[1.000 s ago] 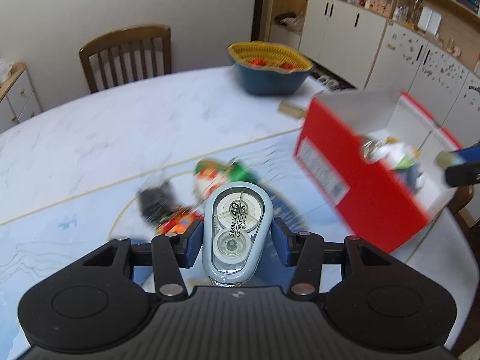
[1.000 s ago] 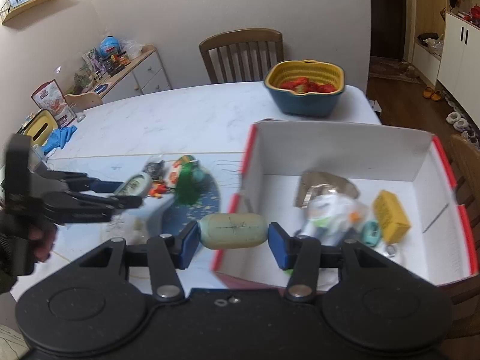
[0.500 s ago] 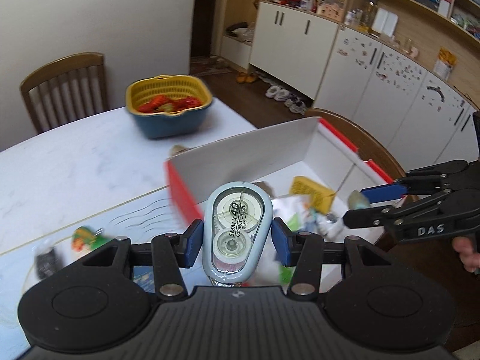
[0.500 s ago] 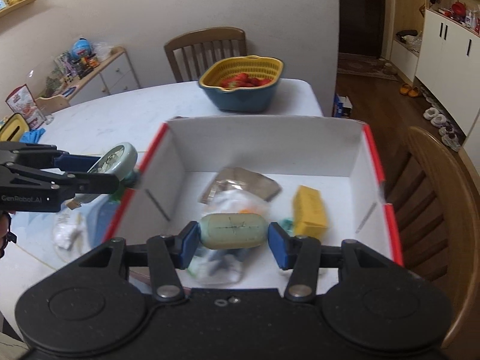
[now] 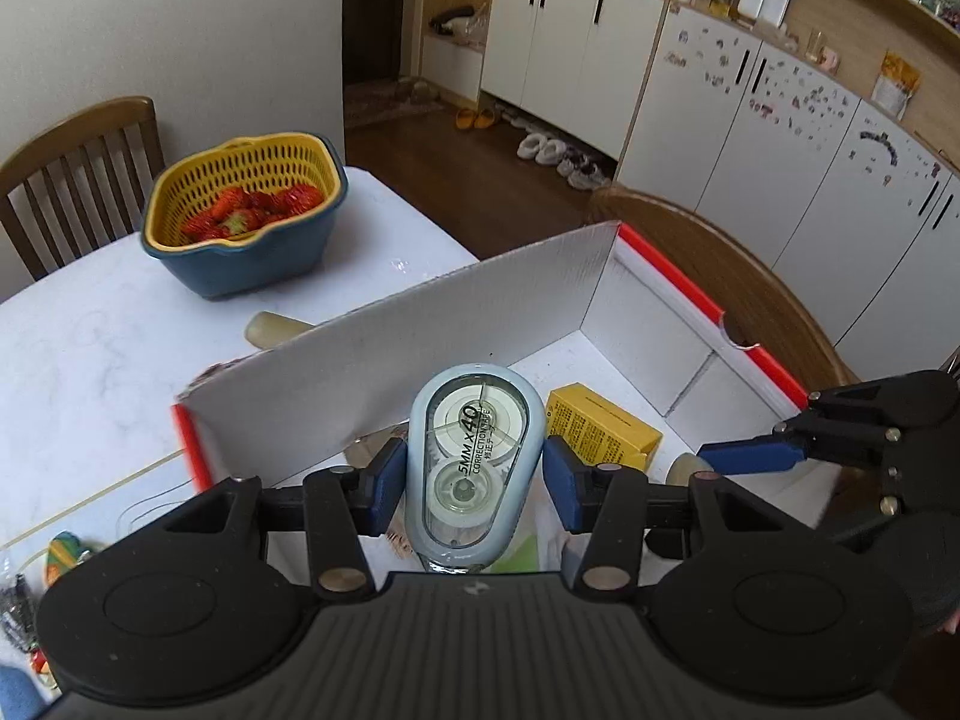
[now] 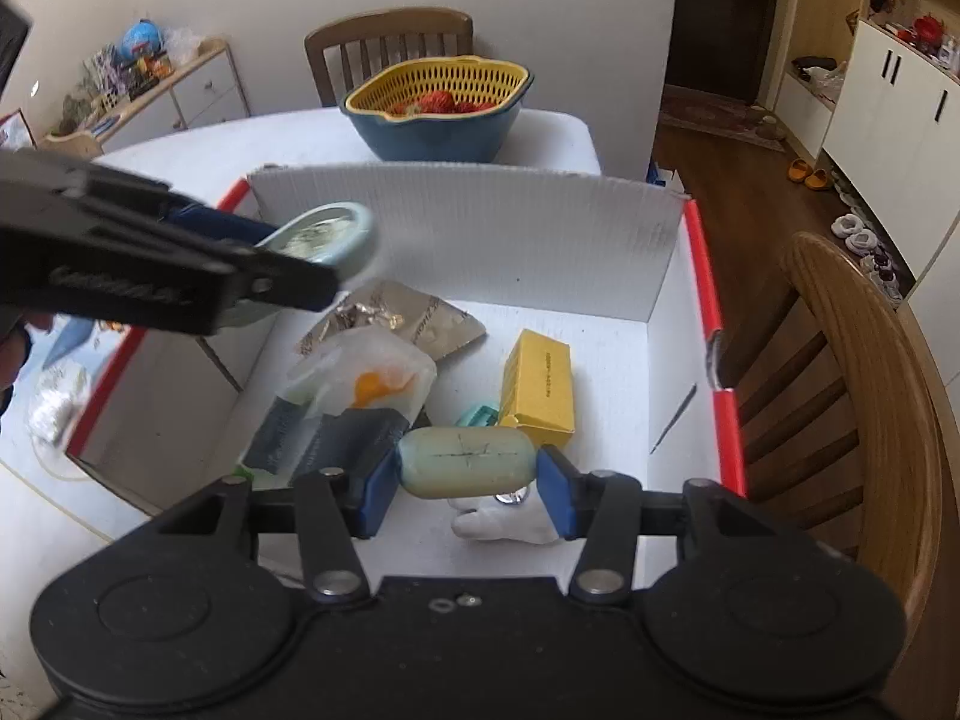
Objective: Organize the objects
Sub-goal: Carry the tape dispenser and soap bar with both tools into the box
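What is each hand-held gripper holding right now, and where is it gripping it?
The left hand-held gripper clamps a correction tape dispenser across its flat sides. The right hand-held gripper pinches a pale oval eraser by its two ends. Both are over the box.

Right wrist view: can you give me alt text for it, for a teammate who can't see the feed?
The right gripper holds a pale green oval capsule crosswise between its blue pads, above an open red-edged cardboard box holding a yellow carton, a foil packet and other small items. The left gripper reaches in from the left carrying a correction tape dispenser; a bowl of strawberries sits on the table behind.
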A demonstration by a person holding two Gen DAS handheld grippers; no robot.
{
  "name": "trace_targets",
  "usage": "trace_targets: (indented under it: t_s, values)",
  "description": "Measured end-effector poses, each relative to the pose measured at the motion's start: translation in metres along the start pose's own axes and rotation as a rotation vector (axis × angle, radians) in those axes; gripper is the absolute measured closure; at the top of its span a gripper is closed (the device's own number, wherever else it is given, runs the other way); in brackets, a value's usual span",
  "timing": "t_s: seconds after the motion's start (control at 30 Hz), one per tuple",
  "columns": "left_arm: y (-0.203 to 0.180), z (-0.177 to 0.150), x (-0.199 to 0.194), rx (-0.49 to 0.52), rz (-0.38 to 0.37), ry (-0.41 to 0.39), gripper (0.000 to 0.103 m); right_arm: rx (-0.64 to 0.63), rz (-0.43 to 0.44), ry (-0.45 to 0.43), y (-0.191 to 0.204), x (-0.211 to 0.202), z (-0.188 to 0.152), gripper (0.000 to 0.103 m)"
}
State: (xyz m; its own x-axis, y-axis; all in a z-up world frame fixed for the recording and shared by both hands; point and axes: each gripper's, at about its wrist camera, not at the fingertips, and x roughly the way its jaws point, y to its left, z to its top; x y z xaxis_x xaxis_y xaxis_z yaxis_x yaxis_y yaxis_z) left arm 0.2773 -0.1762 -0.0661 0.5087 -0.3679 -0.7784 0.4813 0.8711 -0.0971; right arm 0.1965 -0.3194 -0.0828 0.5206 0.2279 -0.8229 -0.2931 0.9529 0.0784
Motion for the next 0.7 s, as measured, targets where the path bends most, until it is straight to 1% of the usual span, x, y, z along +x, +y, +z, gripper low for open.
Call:
trace_targets:
  t_s: [0.23,0.37,0.47,0.7]
  values:
    - [-0.004,0.01,0.033,0.003,0.012,0.049,0.055,-0.021,0.001,0.04,-0.002,0.02,0.002,0.054]
    - [-0.005,0.007,0.047,0.004,0.022,0.087,0.055,-0.035,-0.003,0.068,-0.002,0.03,0.0,0.054]
    - [-0.005,0.002,0.051,0.01,0.02,0.098,0.055,-0.036,-0.006,0.08,-0.001,0.035,-0.002,0.054]
    - [-0.007,0.0,0.052,0.022,0.023,0.1,0.054,-0.038,-0.008,0.077,-0.001,0.038,-0.002,0.054]
